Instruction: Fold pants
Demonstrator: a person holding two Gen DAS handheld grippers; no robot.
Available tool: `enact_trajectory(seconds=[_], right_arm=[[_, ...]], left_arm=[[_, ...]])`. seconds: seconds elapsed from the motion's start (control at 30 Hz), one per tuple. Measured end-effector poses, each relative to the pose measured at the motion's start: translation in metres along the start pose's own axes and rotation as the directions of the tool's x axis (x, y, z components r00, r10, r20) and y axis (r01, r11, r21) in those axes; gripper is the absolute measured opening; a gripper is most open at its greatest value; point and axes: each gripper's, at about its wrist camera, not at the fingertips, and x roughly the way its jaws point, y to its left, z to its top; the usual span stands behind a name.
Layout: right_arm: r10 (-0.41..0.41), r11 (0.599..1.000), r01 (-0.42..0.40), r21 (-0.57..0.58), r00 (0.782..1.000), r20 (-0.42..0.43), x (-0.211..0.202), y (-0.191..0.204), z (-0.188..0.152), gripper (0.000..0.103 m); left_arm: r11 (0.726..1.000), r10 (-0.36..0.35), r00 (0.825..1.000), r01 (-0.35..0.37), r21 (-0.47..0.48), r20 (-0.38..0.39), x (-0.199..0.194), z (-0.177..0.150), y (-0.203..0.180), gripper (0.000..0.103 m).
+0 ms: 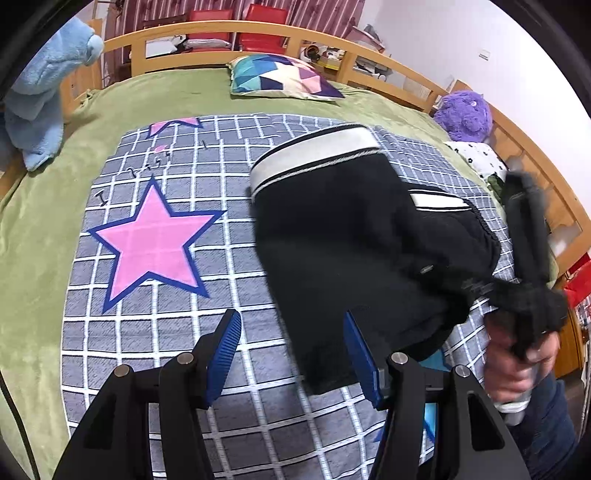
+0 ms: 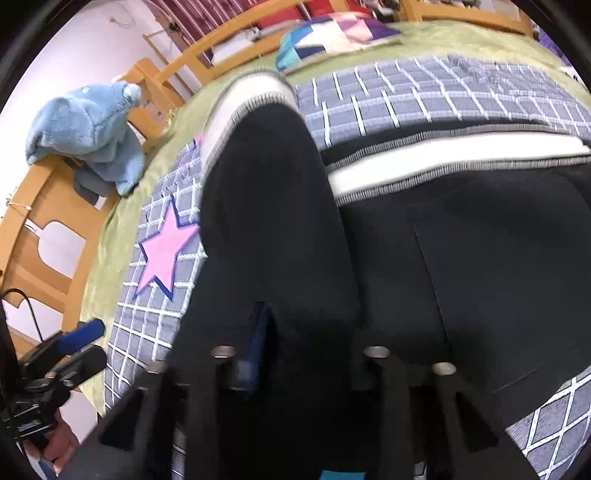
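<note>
Black pants [image 1: 332, 240] with a white striped waistband [image 1: 317, 155] lie on the checked blanket, one end lifted off to the right. My left gripper [image 1: 293, 354] hovers open above the pants' near edge; its blue pads [image 1: 229, 354] touch no cloth. At the right, a hand holds my right gripper [image 1: 491, 291], with black fabric bunched around its tips. In the right wrist view the pants [image 2: 480, 258] drape over my right gripper [image 2: 306, 325]. It is shut on the fabric, and only one blue pad [image 2: 262, 328] shows. The open left gripper [image 2: 88, 349] sits at the lower left.
The grey checked blanket [image 1: 166, 332] with pink stars [image 1: 155, 236] covers a green bedspread [image 1: 37, 229]. A patterned pillow [image 1: 284, 77] lies at the far end. A wooden rail [image 1: 221, 31] rings the bed, with a blue plush [image 1: 40, 92] and a purple plush [image 1: 465, 114] by it.
</note>
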Motion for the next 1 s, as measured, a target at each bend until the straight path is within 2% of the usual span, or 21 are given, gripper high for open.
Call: enact_trajectory(seconds=[0.07, 0.2, 0.3, 0.4, 0.57, 0.8, 0.87, 1.0], right_arm=[[0.035, 0.999, -0.035, -0.023, 0.999, 0.021, -0.014, 0.006, 0.007, 0.014], [0.04, 0.995, -0.029, -0.097, 0.993, 0.11, -0.058, 0.018, 0.034, 0.013], [0.027, 0.992, -0.007, -0.129, 0.988, 0.154, -0.089, 0.014, 0.057, 0.013], [-0.024, 0.987, 0.054, -0.15, 0.981, 0.19, -0.118, -0.005, 0.074, 0.013], [-0.135, 0.982, 0.159, -0.105, 0.97, 0.203, -0.148, -0.072, 0.084, 0.013], [-0.278, 0.96, 0.281, -0.009, 0.953, 0.117, -0.145, -0.183, 0.079, 0.012], [-0.282, 0.959, 0.281, 0.028, 0.954, 0.105, -0.145, -0.209, 0.073, 0.012], [-0.274, 0.961, 0.266, 0.073, 0.95, 0.146, -0.152, -0.241, 0.058, 0.012]], left_arm=[[1.0, 0.011, 1.0, -0.011, -0.006, -0.002, 0.001, 0.0, 0.005, 0.055], [0.999, 0.031, 1.0, -0.031, -0.02, 0.001, 0.0, 0.003, 0.011, 0.055], [0.999, 0.046, 0.999, -0.046, -0.023, 0.013, 0.0, 0.006, 0.012, 0.055], [0.998, 0.053, 0.998, -0.052, -0.033, 0.022, 0.002, 0.011, 0.011, 0.055], [0.999, 0.04, 0.999, -0.039, -0.031, 0.016, 0.013, 0.019, -0.002, 0.055], [1.0, 0.028, 1.0, -0.028, 0.014, 0.001, 0.027, 0.03, -0.03, 0.055], [0.999, 0.028, 1.0, -0.028, 0.04, 0.001, 0.028, 0.031, -0.038, 0.055], [0.996, 0.035, 0.999, -0.034, 0.079, -0.005, 0.033, 0.032, -0.049, 0.055]])
